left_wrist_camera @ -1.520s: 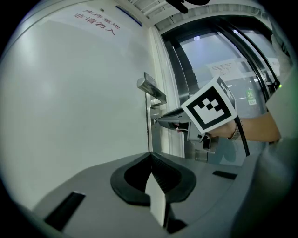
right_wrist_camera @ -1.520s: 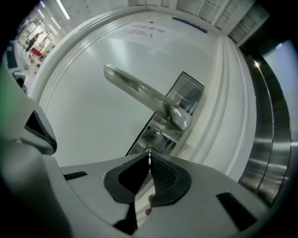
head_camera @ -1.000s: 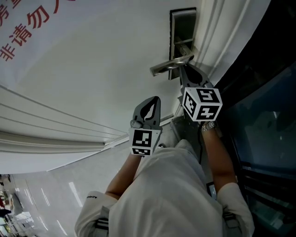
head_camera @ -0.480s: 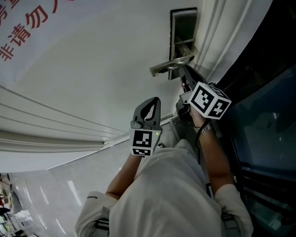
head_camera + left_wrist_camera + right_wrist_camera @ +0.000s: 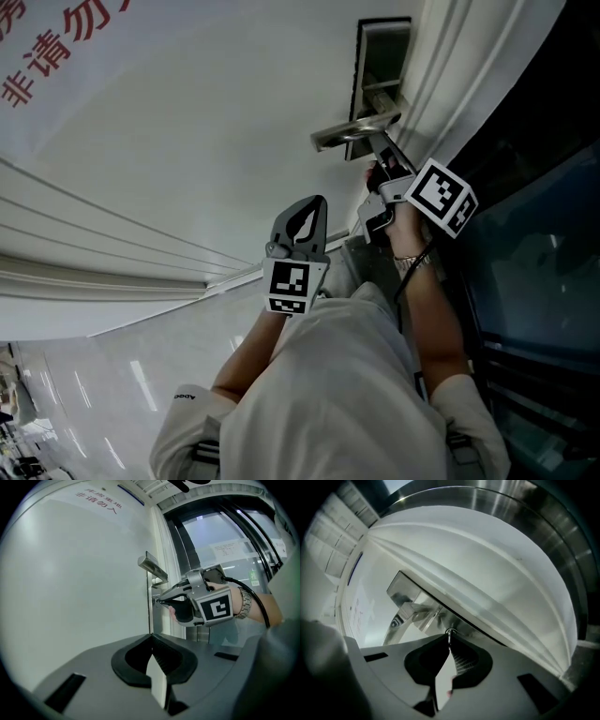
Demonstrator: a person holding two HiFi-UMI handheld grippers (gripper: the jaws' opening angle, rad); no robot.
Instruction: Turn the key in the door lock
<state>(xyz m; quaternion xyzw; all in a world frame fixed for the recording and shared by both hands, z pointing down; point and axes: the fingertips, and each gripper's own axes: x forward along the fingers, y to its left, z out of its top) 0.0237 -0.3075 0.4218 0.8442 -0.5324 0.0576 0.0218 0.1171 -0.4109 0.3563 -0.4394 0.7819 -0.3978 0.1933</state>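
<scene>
Between the 2 dark, grid-textured pads of the right gripper (image 5: 449, 643), pinched almost together, sits the key (image 5: 450, 633). Only a thin sliver of bright metal with a small loop shows at the tips. Just past the tips lies the brushed steel lock plate (image 5: 440, 619). Up and to the left of them, the flat silver lever handle (image 5: 408, 598) juts out from that plate, close over the jaws. Farther off spreads the smooth white door (image 5: 187, 141), with red characters (image 5: 56, 47) far to the left. On the other side runs the ridged white frame moulding (image 5: 497, 578), then dark glass (image 5: 534, 244). The left gripper (image 5: 151, 640) hangs well short of the lock, its 2 jaws pressed together on nothing. Ahead of them and to the right are the right gripper's grey body and marker cube (image 5: 214, 609).
</scene>
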